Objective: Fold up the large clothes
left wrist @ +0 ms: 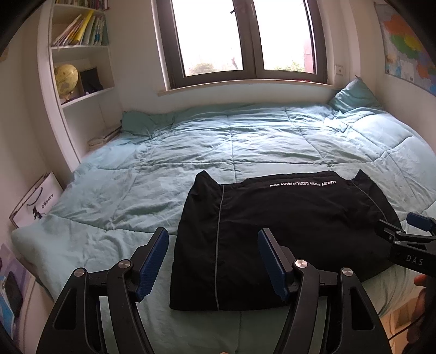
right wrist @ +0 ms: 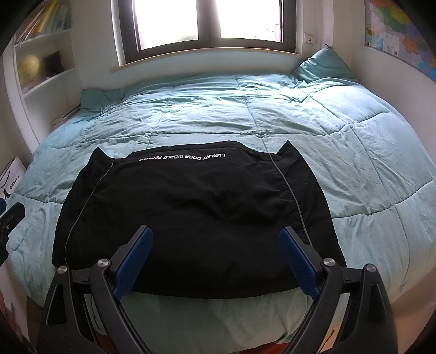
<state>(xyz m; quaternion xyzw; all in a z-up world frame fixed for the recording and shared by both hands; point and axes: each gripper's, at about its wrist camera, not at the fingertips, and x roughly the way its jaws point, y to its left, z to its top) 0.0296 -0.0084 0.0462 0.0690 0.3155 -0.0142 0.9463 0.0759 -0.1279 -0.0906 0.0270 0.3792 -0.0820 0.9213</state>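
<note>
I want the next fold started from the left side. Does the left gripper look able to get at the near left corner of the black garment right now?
Probably yes. The left gripper hangs open just above the black garment, whose near left corner lies flat on the teal quilt with nothing on or beside it.

Both wrist fisheyes sit near the bed's (left wrist: 190, 141) foot edge, angled down toward the window (right wrist: 209, 21). Left view sits further left. Shared: black garment (left wrist: 286, 231), quilt, window.
</note>
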